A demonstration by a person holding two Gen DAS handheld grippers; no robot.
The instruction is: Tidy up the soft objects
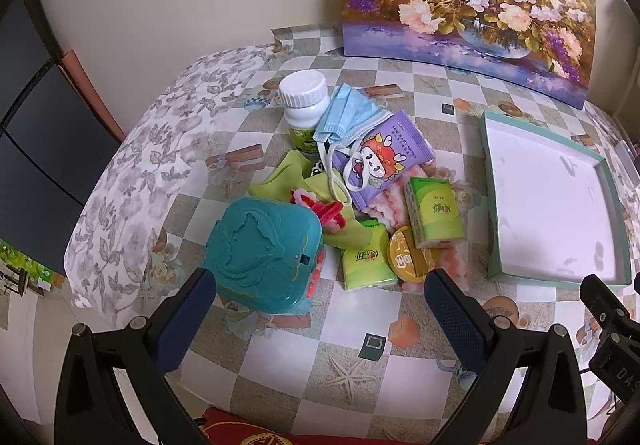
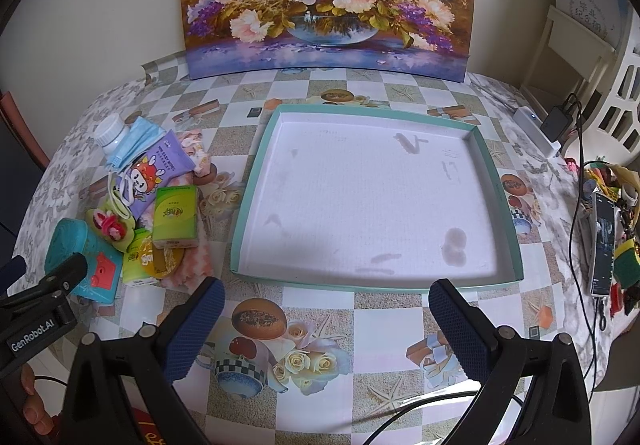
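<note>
One phone (image 2: pixel 603 245) beside tray (image 2: pixel 256 181), right wrist view only.

Blue face mask (image 1: pixel 346 117) draped over purple wipes pack (image 1: pixel 384 161); green tissue packs (image 1: pixel 434 213) beside.

A flower painting (image 2: pixel 326 1) is propped upright against the wall at the back of the worktop (image 2: pixel 320 333), which is covered with a checkered cloth printed with starfish and roses. To the right of the painting, a white power strip (image 2: pixel 536 131) with a black adapter (image 2: pixel 558 121) plugged in is seen near the worktop's edge. In front of these, well to the painting's right, a phone (image 2: pixel 602 245) is laid beside a heap of small colourful clutter (image 2: pixel 618 181). A pale lattice chair (image 2: pixel 600 57) is seen beyond the painting's right side.
</note>
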